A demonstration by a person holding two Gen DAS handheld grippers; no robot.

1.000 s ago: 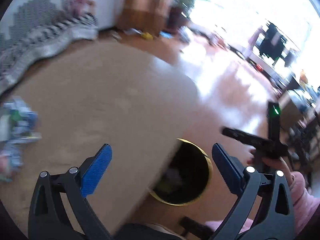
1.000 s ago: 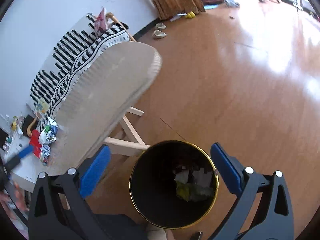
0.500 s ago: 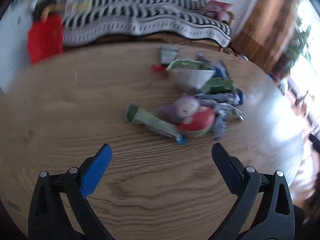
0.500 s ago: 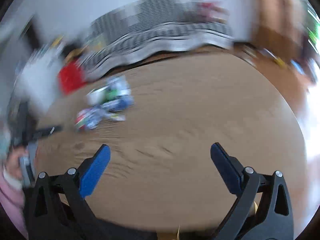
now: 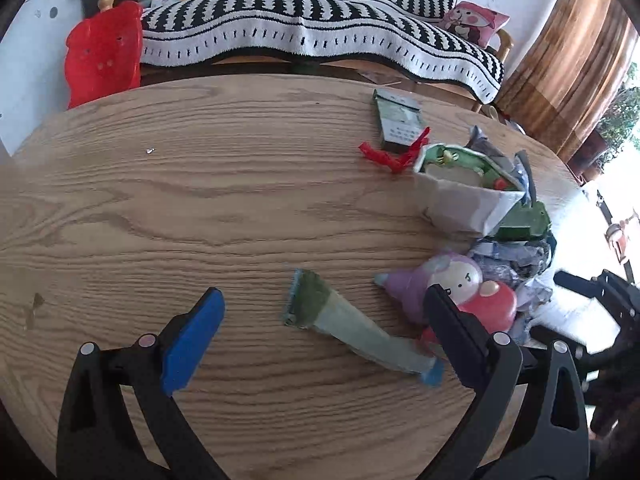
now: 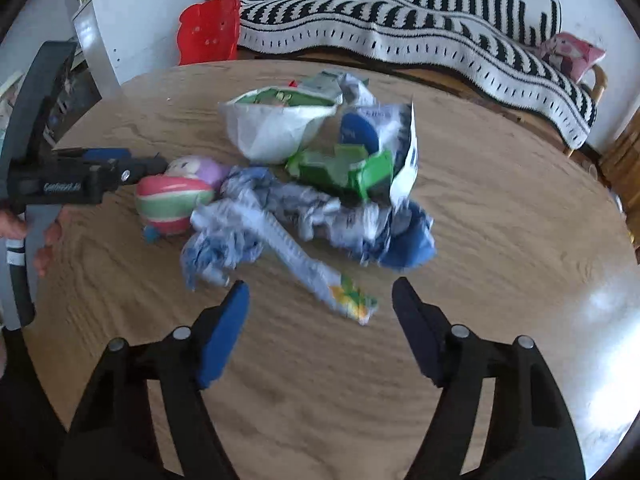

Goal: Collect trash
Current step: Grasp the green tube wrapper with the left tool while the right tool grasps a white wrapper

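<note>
A heap of trash lies on a round wooden table (image 5: 160, 208). In the left wrist view my open, empty left gripper (image 5: 324, 324) hovers over a flat green-and-blue wrapper (image 5: 352, 328); a pink-and-purple toy-like pack (image 5: 472, 292), a white bag (image 5: 460, 204) and a green box (image 5: 400, 120) lie beyond. In the right wrist view my open, empty right gripper (image 6: 320, 312) is just short of a long blue-white wrapper (image 6: 288, 248); a crumpled blue packet (image 6: 392, 236), green carton (image 6: 344, 168) and white bag (image 6: 272, 128) lie behind. The left gripper (image 6: 72, 180) shows at left.
A sofa with a black-and-white striped blanket (image 5: 320, 40) stands behind the table, with a red plastic chair (image 5: 104, 52) and a white cabinet (image 6: 132, 28) beside it. A pink cushion (image 5: 476, 20) lies on the sofa. A red ribbon (image 5: 396, 152) lies on the table.
Both grippers have swung up from the black bin on the floor to the tabletop and closed in on the trash heap. Both stay open.
</note>
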